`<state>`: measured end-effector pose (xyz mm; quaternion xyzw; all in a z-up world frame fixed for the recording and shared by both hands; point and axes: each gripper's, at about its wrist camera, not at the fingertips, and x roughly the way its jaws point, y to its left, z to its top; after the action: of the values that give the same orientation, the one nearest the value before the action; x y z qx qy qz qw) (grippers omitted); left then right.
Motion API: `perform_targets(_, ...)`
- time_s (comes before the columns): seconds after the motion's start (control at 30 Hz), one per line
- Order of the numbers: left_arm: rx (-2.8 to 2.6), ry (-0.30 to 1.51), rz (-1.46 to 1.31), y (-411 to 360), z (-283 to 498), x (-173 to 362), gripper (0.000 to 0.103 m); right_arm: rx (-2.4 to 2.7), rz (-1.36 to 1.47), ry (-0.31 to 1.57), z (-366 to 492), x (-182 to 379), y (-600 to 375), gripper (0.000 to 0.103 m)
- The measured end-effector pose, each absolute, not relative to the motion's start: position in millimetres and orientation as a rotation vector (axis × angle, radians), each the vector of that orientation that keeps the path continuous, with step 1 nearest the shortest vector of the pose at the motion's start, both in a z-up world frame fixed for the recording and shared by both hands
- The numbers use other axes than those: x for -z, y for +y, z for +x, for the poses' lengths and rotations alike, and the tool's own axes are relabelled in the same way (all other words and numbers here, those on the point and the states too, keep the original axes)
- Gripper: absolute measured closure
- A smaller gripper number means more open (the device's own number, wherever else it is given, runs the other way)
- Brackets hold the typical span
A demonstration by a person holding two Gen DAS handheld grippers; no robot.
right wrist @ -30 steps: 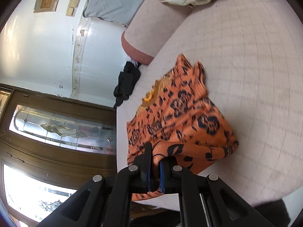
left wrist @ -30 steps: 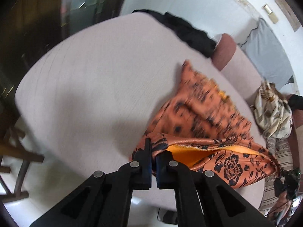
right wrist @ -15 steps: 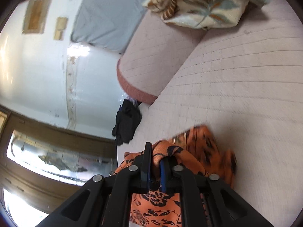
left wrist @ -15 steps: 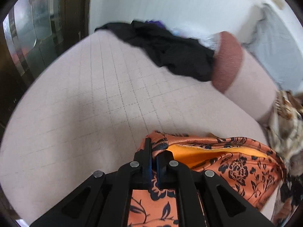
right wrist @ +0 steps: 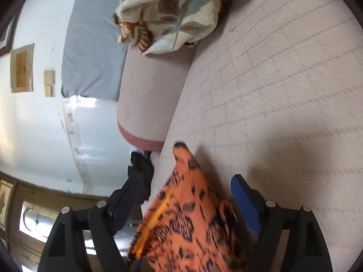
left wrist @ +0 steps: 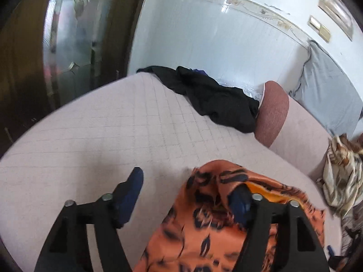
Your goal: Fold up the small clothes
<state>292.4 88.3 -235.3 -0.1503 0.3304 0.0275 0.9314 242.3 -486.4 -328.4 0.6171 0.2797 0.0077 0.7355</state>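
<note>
On the pale quilted sofa seat [left wrist: 127, 131] the orange floral garment [left wrist: 211, 233] lies bunched near the front edge, with a black garment [left wrist: 215, 99] at the far corner by the white wall [left wrist: 204, 40] and glazed wooden door [left wrist: 74, 34]. Left gripper [left wrist: 190, 185] and right gripper [right wrist: 188, 181] both angle down over it; their jaws have just been opening and stand wide, cloth loose between them, not pinched. No readable writing.

Soft daylight fills both fisheye views. Glare shines off the glossy white wall [left wrist: 204, 34] and the door glass [right wrist: 34, 222]. Motion blur smears the orange garment [right wrist: 192, 215]. Edges curve into black corners.
</note>
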Motion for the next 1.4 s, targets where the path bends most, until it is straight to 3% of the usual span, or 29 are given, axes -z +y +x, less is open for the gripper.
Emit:
perform_targets(0.1, -0.07, 0.718, -0.255, 84, 263, 244, 0.028, -0.015, 1.237, 0.681, 224, 315, -467, 0.019)
perform_targets(0.2, -0.088, 0.646, -0.326, 97, 241, 251, 0.026, -0.03, 1.133, 0.742, 209, 307, -440, 0.019)
perform_targets(0.27, -0.112, 0.646, -0.385, 110, 241, 251, 0.02, -0.04, 1.099, 0.746, 197, 305, -422, 0.019)
perform_targets(0.4, -0.108, 0.663, -0.457, 119, 248, 264, 0.02, -0.043, 0.977, 0.716, 186, 293, -388, 0.019)
perform_targets(0.7, -0.037, 0.641, -0.474, 106, 285, 260, 0.02, -0.273, 0.679, 0.842, 240, 273, -276, 0.021)
perform_targets(0.83, -0.034, 0.613, -0.454, 100, 300, 257, 0.018, -0.386, 0.512, 0.94, 295, 275, -200, 0.037)
perform_targets(0.9, -0.051, 0.632, -0.434, 97, 312, 259, 0.017, -0.442, 0.444, 1.016, 321, 283, -168, 0.054)
perform_targets(1.0, -0.058, 0.674, -0.471, 98, 324, 260, 0.017, -0.409, 0.344, 1.148, 365, 308, -130, 0.064)
perform_targets(1.13, -0.082, 0.746, -0.45, 99, 333, 265, 0.017, -0.258, 0.413, 1.033, 426, 296, -149, 0.065)
perform_targets(1.2, -0.1, 0.818, -0.403, 97, 338, 274, 0.01, -0.191, 0.522, 0.964, 445, 286, -171, 0.065)
perform_targets(1.3, -0.162, 0.957, -0.261, 94, 348, 293, 0.009, -0.162, 0.565, 0.883, 446, 269, -188, 0.064)
perform_targets(1.4, -0.15, 0.903, -0.293, 103, 339, 283, 0.009, -0.252, 0.519, 0.894, 421, 265, -176, 0.063)
